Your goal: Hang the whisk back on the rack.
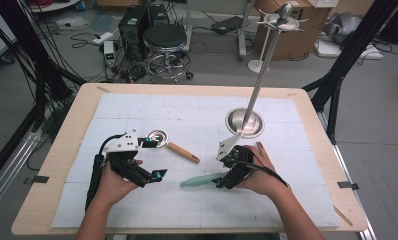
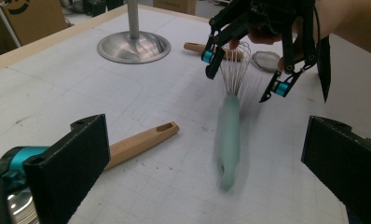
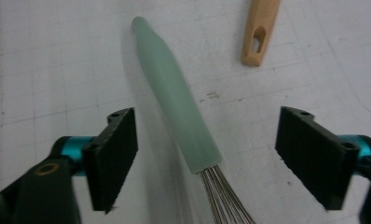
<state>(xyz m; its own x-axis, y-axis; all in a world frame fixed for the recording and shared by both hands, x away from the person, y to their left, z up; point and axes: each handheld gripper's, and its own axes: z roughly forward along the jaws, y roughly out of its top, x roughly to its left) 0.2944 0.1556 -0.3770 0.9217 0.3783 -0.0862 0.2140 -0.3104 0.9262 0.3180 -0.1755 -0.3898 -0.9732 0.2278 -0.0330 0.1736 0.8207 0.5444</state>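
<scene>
We are bringing the right tongs [image 3: 207, 156], jaws wide and not yet touching, astride the whisk [image 3: 176, 100] lying on the surface [image 1: 137, 107], judging its light, smooth green handle the firmest hold, while the left tongs [image 1: 157, 161] are waiting wide and empty.

Mint-handled wire whisk [image 3: 179, 102] lies flat on the mat.

Left gripper [image 1: 159, 174] resting low, jaws apart, right gripper [image 1: 218, 183] angled down, jaws apart
</scene>
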